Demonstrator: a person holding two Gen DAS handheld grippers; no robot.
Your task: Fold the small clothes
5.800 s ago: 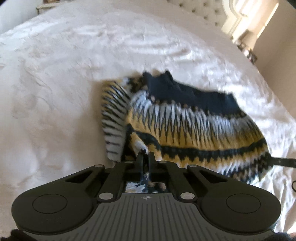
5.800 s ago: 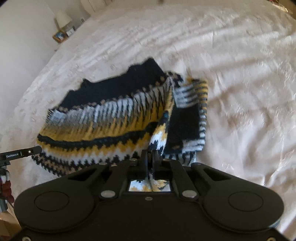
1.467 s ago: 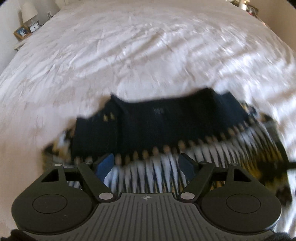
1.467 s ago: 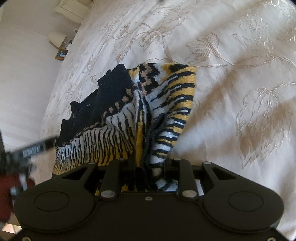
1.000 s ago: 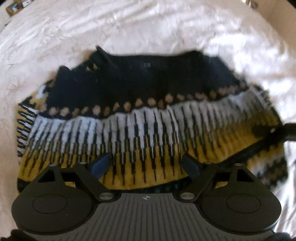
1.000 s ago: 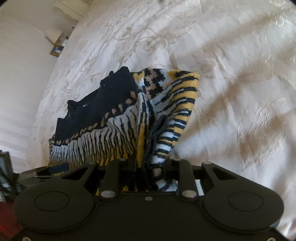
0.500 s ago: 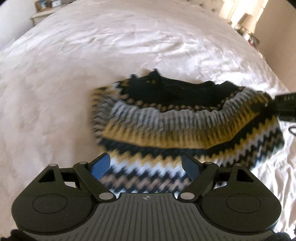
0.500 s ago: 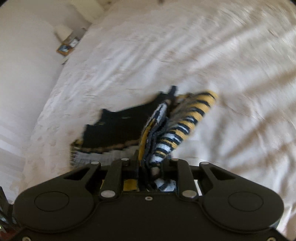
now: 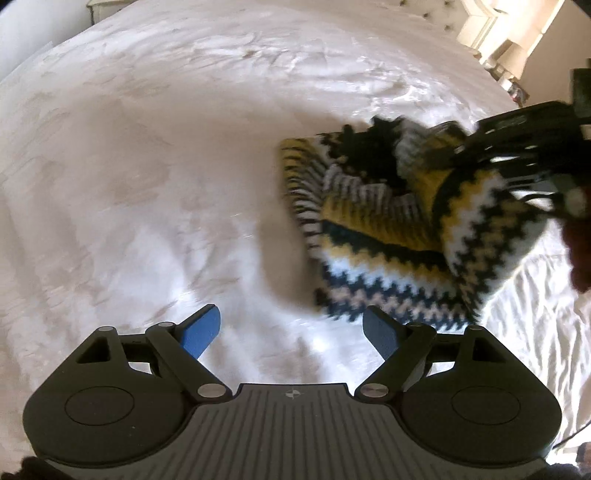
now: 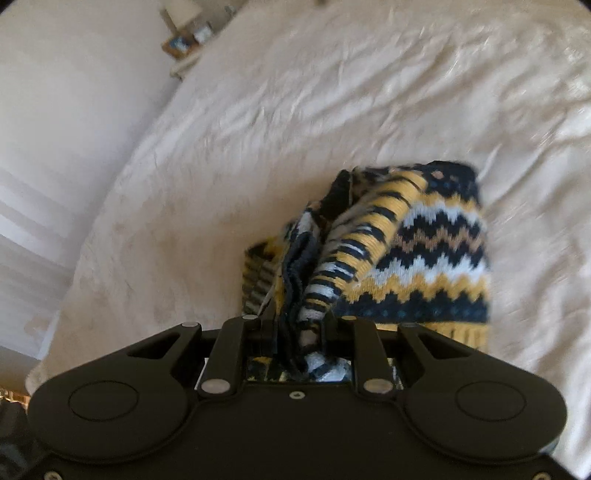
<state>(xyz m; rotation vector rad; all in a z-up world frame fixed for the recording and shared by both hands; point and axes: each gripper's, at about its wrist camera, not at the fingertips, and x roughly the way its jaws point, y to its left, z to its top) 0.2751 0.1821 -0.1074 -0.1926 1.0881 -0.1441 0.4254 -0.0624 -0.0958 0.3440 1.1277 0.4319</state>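
A small knitted sweater [image 9: 399,221] in black, yellow and white zigzag bands lies bunched and folded over on the white bedspread [image 9: 147,166]. My left gripper [image 9: 291,328] is open and empty, low over the bed, left of and nearer than the sweater. My right gripper [image 10: 295,328] is shut on a bunched edge of the sweater [image 10: 417,251], which drapes ahead and to the right of its jaws. The right gripper also shows in the left wrist view [image 9: 524,147], dark and blurred, over the sweater's upper right.
The bedspread [image 10: 295,110] spreads wide on all sides of the sweater. A bedside table with small items [image 10: 184,40] stands past the bed's far left corner. A tufted headboard [image 9: 436,7] and bright furniture [image 9: 491,37] are at the far right.
My left gripper has moved left, off the sweater, still open. My right gripper has carried its held edge over, so the sweater is now more bunched and folded.
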